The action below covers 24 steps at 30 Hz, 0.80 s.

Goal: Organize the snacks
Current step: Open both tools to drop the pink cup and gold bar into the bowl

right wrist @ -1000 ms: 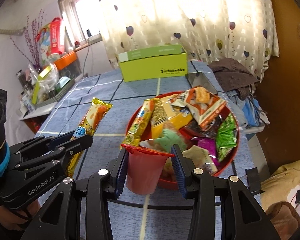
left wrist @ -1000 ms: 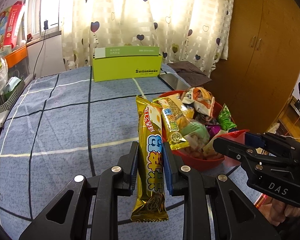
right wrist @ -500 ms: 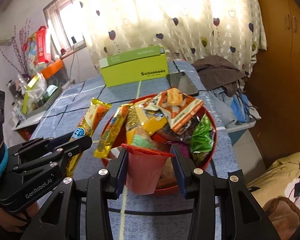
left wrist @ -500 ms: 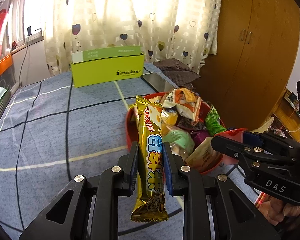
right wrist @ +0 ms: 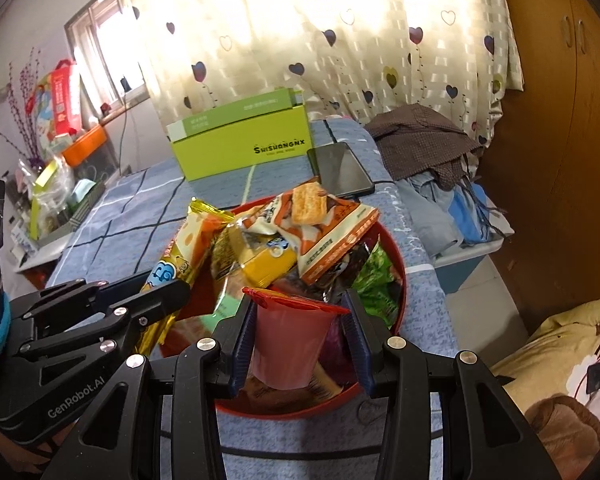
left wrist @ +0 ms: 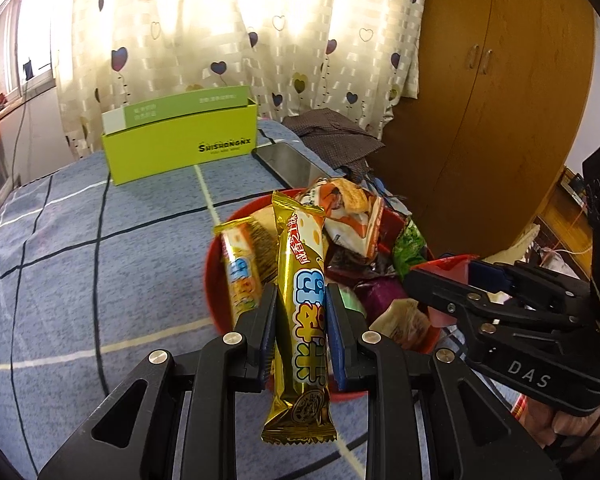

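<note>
A long gold snack bar [left wrist: 303,308] stands upright between the pads of my left gripper [left wrist: 302,332], which is shut on it above the near rim of a red bowl [left wrist: 216,292]. The bar [right wrist: 172,268] also shows in the right wrist view, held by the left gripper [right wrist: 156,292]. My right gripper [right wrist: 298,332] is shut on a small red jelly cup [right wrist: 288,344] over the bowl's [right wrist: 400,256] near edge. The bowl is heaped with several snack packets, an orange-and-white biscuit bag [right wrist: 320,224] on top. In the left wrist view the right gripper [left wrist: 452,280] reaches in from the right with the cup [left wrist: 448,264].
An open lime-green box [left wrist: 180,144] stands at the far end of the blue checked cloth [left wrist: 80,272], a black phone [right wrist: 340,168] lying beside it. Crumpled clothes [right wrist: 424,140] lie by the curtain. A wooden wardrobe [left wrist: 500,100] rises at right. Cluttered shelves [right wrist: 56,168] stand at left.
Both grippers have moved sideways over the cloth toward the bowl, still holding the bar and the cup. The bowl now lies right under both fingertips.
</note>
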### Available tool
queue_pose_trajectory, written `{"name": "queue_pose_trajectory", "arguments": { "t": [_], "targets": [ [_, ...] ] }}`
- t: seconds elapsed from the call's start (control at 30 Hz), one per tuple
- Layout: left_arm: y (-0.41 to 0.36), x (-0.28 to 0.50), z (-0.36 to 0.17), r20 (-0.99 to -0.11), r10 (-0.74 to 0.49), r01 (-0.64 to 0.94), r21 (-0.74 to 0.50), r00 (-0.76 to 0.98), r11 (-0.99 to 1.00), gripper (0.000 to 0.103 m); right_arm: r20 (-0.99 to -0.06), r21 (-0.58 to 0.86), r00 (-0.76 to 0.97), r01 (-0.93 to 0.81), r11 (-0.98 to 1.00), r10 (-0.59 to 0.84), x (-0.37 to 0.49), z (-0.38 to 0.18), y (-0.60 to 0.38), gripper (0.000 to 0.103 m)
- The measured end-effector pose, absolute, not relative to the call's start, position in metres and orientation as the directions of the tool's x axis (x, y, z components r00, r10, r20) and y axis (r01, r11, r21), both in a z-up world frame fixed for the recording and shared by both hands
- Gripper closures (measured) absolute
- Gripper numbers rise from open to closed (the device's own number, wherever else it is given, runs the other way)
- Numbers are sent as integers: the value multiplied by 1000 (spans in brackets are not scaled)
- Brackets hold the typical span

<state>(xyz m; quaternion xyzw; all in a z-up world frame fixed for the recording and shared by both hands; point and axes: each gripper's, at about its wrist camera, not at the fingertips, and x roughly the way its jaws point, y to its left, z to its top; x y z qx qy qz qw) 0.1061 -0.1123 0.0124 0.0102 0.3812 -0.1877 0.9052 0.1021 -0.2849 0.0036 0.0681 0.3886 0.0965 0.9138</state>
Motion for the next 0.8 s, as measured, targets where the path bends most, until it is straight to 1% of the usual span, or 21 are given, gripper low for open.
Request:
{"name": "queue_pose_trajectory", "arguments": {
  "t": [0.33,0.8],
  "targets": [
    [-130,124,6,-709,-342,366,-127,617,922,79,-704,200,673,-118,973,227,117,-3,-289,63],
    [-135,138,-2,-721,-359,375,-147,593,915,79,-712,181,669,-118,976,213,128,-7,-287,63]
  ]
}}
